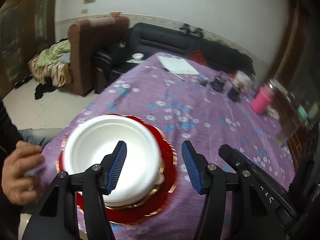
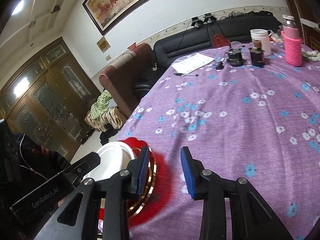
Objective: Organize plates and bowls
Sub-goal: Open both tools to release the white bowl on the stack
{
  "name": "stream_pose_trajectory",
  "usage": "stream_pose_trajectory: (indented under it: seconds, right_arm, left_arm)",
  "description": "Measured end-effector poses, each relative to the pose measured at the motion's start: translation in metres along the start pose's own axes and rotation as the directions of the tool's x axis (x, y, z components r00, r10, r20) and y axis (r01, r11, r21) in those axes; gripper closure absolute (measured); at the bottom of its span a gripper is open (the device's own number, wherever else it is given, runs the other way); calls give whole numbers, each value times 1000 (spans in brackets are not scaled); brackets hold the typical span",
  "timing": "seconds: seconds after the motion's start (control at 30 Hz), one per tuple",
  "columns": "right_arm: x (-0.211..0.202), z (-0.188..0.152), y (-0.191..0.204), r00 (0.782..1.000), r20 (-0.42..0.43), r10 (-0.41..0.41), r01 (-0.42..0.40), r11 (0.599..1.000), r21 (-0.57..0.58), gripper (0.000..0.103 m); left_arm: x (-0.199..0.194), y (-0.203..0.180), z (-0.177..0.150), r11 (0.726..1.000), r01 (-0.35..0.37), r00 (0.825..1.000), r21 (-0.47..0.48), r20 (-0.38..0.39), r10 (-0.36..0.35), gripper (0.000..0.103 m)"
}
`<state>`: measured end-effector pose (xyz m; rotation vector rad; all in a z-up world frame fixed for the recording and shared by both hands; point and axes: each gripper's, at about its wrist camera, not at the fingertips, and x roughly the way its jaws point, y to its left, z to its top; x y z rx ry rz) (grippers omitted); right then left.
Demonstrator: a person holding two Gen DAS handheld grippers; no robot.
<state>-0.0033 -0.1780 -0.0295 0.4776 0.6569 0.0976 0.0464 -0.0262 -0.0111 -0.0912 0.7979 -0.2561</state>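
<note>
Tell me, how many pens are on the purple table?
1. The pen lies on the purple flowered tablecloth at the far end, just in front of the white notebook. More could be hidden behind the cups and jars.

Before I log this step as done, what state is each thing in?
left gripper: open, holding nothing.
right gripper: open, holding nothing.
white bowl: upright, empty, stacked on the plates.
red plate: flat on the tablecloth, under the bowl.
pink bottle: upright, capped.
white cup: upright.
</note>
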Motion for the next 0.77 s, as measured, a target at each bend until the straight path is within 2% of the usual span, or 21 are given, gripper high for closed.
stream_pose_trajectory:
  seconds: [0.27,0.47,0.5,0.53,0.6,0.7,0.77]
  right_arm:
    - [-23,-10,-32,1000,12,-12,12,1000,23,68]
    - [-35,-17,-51,999,25,-24,23,999,41,68]
    - [-36,-18,-53,999,25,-25,24,999,46,68]
    - [-37,-18,-55,999,26,-26,25,998,50,68]
    - [-40,-19,-58,999,31,-26,24,998,59,68]
    - [-46,-18,-61,998,50,-26,23,997,69,68]
    - [-52,-17,-64,997,70,-29,24,997,76,68]
  left_arm:
    - [5,-36,-14,998,43,999,49,-8,-43,47]
    - [-2,-52,-16,996,27,999,81,18,-28,47]
    - [-3,-54,-16,996,21,999,81,24,-23,43]
    - [-5,-55,-16,997,20,999,79,30,-22,35]
    - [-7,-57,-15,997,21,999,73,46,-24,29]
    - [-12,-63,-14,997,29,996,76,77,-35,29]
    - [-16,-68,-13,996,30,995,89,93,-38,24]
